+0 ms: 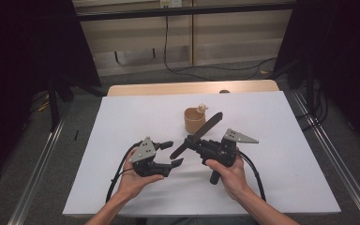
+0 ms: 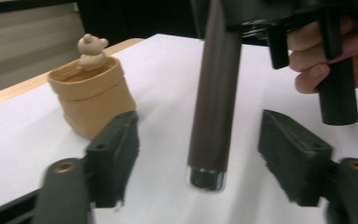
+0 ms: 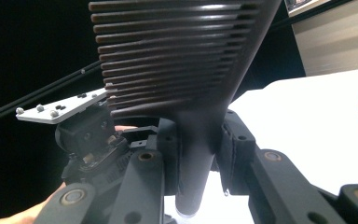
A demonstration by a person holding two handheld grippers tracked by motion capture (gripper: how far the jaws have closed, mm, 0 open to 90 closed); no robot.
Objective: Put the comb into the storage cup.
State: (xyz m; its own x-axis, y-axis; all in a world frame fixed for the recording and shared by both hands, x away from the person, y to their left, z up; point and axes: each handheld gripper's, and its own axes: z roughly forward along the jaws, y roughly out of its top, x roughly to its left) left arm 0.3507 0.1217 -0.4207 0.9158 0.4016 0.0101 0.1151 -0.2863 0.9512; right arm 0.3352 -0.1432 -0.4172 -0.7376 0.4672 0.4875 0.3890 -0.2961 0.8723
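Comb (image 1: 201,134) is hanging pinched in the right gripper (image 3: 198,156), left gripper (image 2: 209,161) gaping empty around its handle, risking swivelling loose.

Two forearms enter from six o'clock. The left hand (image 1: 133,180) holds the left gripper (image 1: 172,153), jaws parted, pointing toward three o'clock. The right hand (image 1: 229,174) holds the right gripper (image 1: 194,143), jaws clamped, pointing toward ten o'clock.

Dark comb (image 3: 177,60) (teeth up) squeezed in right claw (image 3: 200,154), left claw (image 3: 91,140) behind, white desk (image 3: 307,121)
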